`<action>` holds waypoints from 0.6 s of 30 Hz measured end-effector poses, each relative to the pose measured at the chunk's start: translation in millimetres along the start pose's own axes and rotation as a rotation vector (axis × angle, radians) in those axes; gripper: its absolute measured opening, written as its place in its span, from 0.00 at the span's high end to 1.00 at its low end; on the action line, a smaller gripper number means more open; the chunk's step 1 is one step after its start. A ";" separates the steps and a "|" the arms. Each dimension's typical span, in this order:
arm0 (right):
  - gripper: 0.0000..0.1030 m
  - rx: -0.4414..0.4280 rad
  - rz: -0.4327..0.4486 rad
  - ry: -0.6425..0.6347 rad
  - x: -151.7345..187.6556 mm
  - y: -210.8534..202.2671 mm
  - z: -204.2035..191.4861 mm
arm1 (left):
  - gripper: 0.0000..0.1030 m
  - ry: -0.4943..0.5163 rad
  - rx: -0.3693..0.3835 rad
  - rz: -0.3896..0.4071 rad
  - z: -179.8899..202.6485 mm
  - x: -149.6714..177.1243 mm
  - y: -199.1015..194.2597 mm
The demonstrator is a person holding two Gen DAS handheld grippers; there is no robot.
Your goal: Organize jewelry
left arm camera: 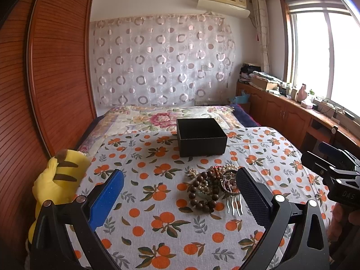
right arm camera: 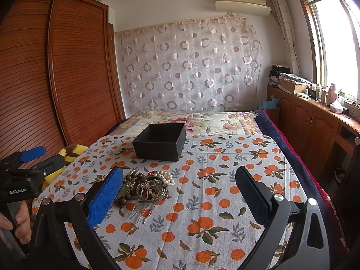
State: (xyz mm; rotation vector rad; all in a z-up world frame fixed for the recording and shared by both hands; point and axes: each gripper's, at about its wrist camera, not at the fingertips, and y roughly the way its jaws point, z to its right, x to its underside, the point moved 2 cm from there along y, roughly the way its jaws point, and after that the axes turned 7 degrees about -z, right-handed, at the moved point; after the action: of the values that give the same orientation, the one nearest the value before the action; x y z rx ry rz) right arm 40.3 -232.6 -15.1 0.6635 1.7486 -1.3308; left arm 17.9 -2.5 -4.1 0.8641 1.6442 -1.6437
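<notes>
Orange-print cloth (left arm camera: 157, 225) covers the bed; the jewelry pile (left arm camera: 211, 186) lies centre frame, the empty black box (left arm camera: 201, 137) above it. Both the left gripper (left arm camera: 180, 193) and right gripper (right arm camera: 180, 193) are spread, empty. Best to pinch one loose strand at the pile's edge, lifting slowly to avoid tangles.

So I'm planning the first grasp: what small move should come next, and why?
Probably ease the left gripper forward and down onto the jewelry pile: its jaws are open, holding nothing, the pile lies between them, and the black box beyond looks empty.
</notes>
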 end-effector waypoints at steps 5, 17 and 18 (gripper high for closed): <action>0.02 0.000 0.000 0.000 0.0 -0.4 -0.3 | 0.06 0.001 -0.002 -0.002 2.4 -4.1 0.2; 0.02 -0.001 0.002 -0.003 -1.1 -1.0 -2.4 | 0.06 0.000 0.005 0.001 -0.9 -3.8 -4.9; 0.02 0.000 0.002 -0.003 -1.2 -1.0 -2.5 | 0.06 -0.001 0.004 0.000 -1.2 -4.6 -5.2</action>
State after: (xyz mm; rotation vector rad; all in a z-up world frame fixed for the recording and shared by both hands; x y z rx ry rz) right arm 39.4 -230.5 -13.3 0.6626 1.7449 -1.3296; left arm 16.3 -1.3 2.6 0.8656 1.6403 -1.6479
